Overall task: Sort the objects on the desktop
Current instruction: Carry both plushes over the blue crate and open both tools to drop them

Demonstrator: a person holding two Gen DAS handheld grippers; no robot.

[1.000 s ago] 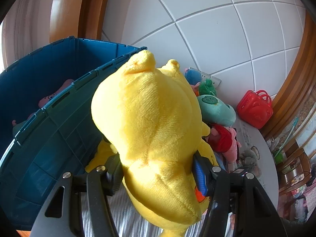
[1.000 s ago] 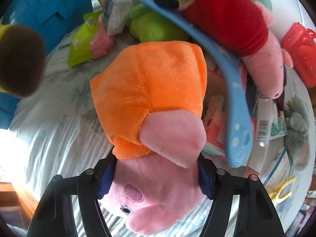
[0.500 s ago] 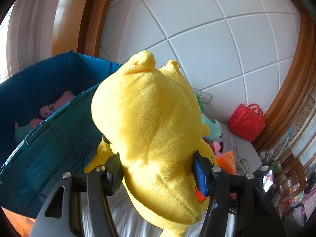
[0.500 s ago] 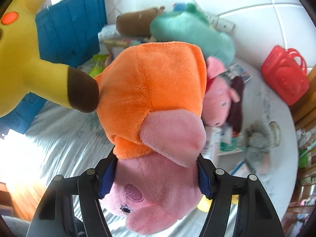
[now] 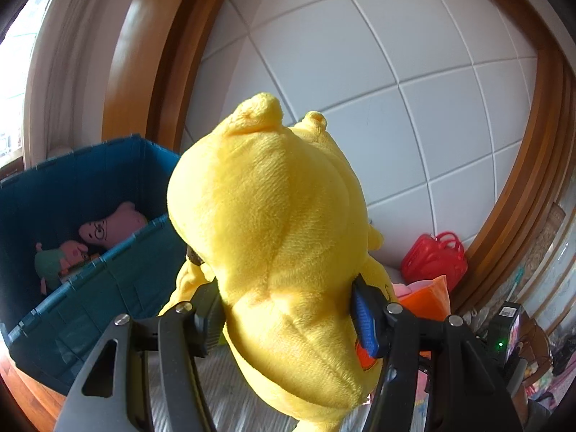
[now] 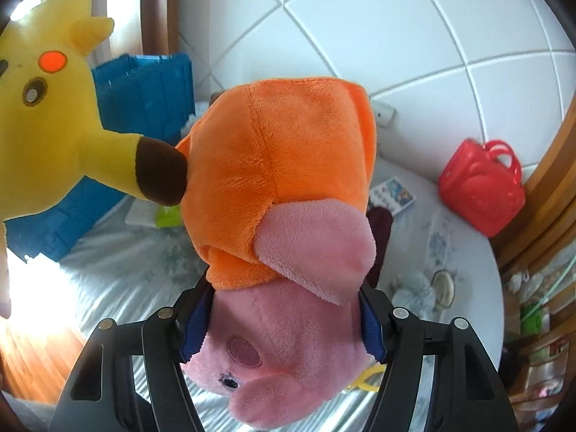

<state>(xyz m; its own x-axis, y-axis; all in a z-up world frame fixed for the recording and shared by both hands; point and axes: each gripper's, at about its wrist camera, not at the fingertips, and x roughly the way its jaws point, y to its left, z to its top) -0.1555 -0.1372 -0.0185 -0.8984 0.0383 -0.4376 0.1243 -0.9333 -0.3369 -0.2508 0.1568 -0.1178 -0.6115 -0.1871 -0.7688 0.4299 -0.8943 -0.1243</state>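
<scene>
My left gripper (image 5: 288,316) is squeezed tight on the big yellow plush (image 5: 273,223). I hold it by its fat middle, and its long body points up and away from me, with the ears on top. My right gripper (image 6: 284,327) is squeezed tight on the pink pig plush (image 6: 288,352), which hangs upside down in its orange dress (image 6: 280,180), face toward me.

What matters most now is where the blue bin (image 5: 90,280) is. In the left view it sits to the left of the yellow plush and lower down, by the left edge of the table (image 6: 118,277). Its near rim is just beside the toy. The open top faces up, and I can see two small plush toys (image 5: 90,237) already lying inside.

So I think the left gripper is the nearer one and should go first. It needs to swing left over the rim before it lets go. The yellow plush is tall and wide, so I guess it could catch on the rim if I drop it too soon.

In the right view the bin (image 6: 144,86) is far off to the left, behind the yellow plush (image 6: 54,115). The pig has farther to go, and the yellow toy's brown-tipped ear is touching the dress, so the pig should wait.

A red toy basket (image 6: 482,187) sits at the far right edge of the table, well apart from both grippers.
</scene>
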